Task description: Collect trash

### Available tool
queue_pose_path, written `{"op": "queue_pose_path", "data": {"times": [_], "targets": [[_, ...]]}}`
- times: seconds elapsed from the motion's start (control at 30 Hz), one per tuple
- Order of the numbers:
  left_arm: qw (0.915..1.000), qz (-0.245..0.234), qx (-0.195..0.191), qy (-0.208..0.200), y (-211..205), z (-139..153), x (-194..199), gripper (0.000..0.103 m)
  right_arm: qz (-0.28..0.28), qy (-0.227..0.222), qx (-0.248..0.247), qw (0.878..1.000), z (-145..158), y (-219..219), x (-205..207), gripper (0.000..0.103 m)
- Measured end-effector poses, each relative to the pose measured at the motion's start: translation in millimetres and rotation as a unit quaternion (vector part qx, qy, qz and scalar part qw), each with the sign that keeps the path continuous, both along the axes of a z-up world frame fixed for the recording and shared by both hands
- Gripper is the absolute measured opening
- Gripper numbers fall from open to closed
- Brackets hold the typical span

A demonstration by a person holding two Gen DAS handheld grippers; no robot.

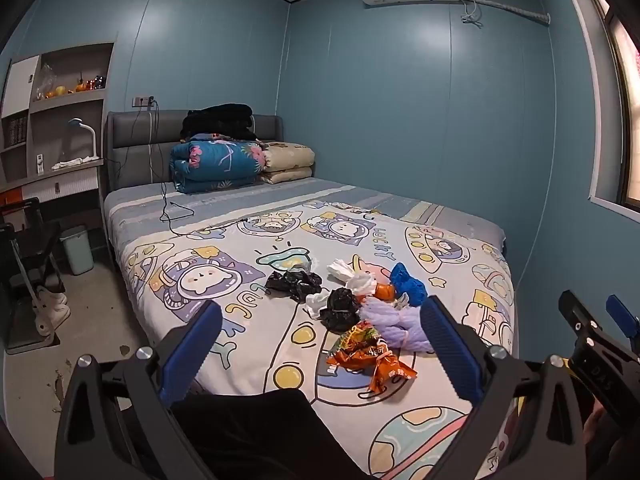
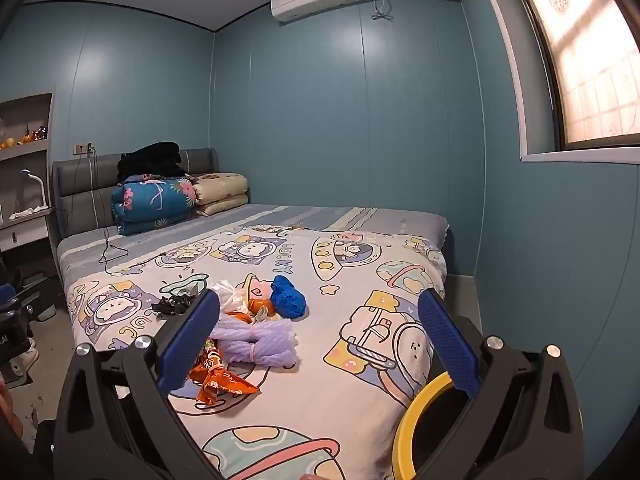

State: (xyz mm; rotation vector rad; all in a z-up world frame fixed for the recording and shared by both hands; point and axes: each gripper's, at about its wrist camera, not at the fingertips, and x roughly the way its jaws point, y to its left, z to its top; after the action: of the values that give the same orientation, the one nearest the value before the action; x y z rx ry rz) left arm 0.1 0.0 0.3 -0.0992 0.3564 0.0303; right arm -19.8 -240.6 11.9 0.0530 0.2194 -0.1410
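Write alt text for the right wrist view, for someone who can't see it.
A heap of trash, with orange wrappers, a purple mesh bundle and a blue bag, lies on a cartoon-print bed. The open right gripper frames it, holding nothing; a yellow ring sits lower right.

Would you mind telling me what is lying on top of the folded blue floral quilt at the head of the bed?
A dark bundle of folded fabric sits on the quilt. What lies beneath or behind it is covered.

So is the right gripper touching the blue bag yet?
Apart. The right wrist view shows the right gripper open, the blue bag lying farther up the bed.
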Motion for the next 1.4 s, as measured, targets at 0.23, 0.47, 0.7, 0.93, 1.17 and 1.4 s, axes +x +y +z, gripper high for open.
{"op": "queue_pose_path", "data": {"times": [0.23,0.47,0.7,0.93,1.17,1.4], "targets": [[1.0,0.002,0.005,-0.002,-2,1,2,0.096,-0.002,0.004,0.001,1.0,-1,0,1,0.095],[1.0,-0.001,0.002,-0.001,-9,6,3,0.096,-0.001,0.004,-0.002,1.0,-1,3,3,0.095],[1.0,-0.001,0.002,-0.003,-7,9,2,0.096,0.0,0.002,-0.001,1.0,-2,1,1,0.095],[1.0,-0.003,0.001,-0.004,-5,2,0,0.096,0.0,0.004,0.001,1.0,-4,0,1,0.095],[1.0,-0.003,0.001,-0.003,-5,3,0,0.096,0.001,0.005,0.002,1.0,-4,0,2,0.095],[1.0,-0.004,0.001,-0.002,-5,2,-1,0.096,0.001,0.006,0.002,1.0,-5,0,2,0.095]]}}
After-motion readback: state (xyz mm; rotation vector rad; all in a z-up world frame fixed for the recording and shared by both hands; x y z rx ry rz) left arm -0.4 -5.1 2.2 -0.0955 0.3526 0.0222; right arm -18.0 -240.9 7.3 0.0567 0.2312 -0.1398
